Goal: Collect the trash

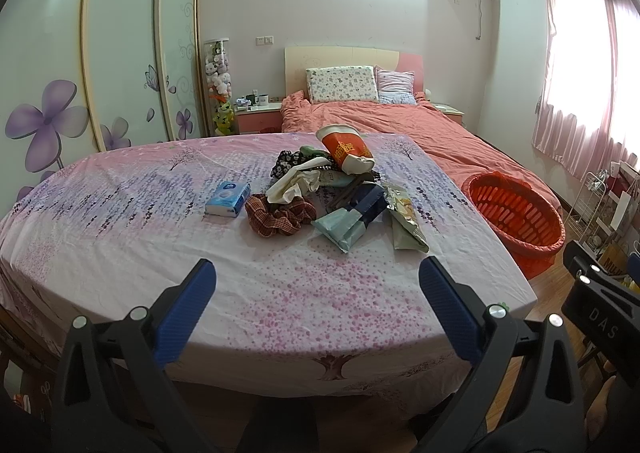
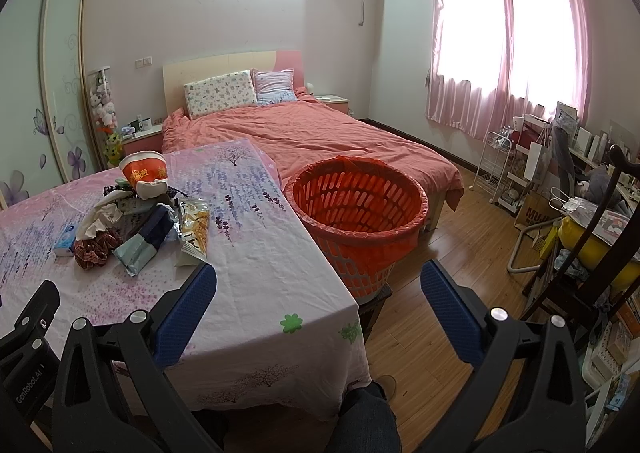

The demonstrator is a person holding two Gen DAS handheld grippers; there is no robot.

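Trash pile heaped mid-tabletop; lined orange basket just beside right edge for short drops. Left gripper, right gripper: jaws spread wide, empty, short of pile.

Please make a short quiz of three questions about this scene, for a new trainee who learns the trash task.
1. True or false: the left gripper already holds a piece of trash.
2. Where does the orange basket stand? A) on the table, B) beside the table's right edge, C) on the bed.
3. Fill in: the blue tissue pack lies to the ____ of the trash pile in the left wrist view.

Key: 1 false, both grippers are open and empty, also the right gripper. 2 B. 3 left.
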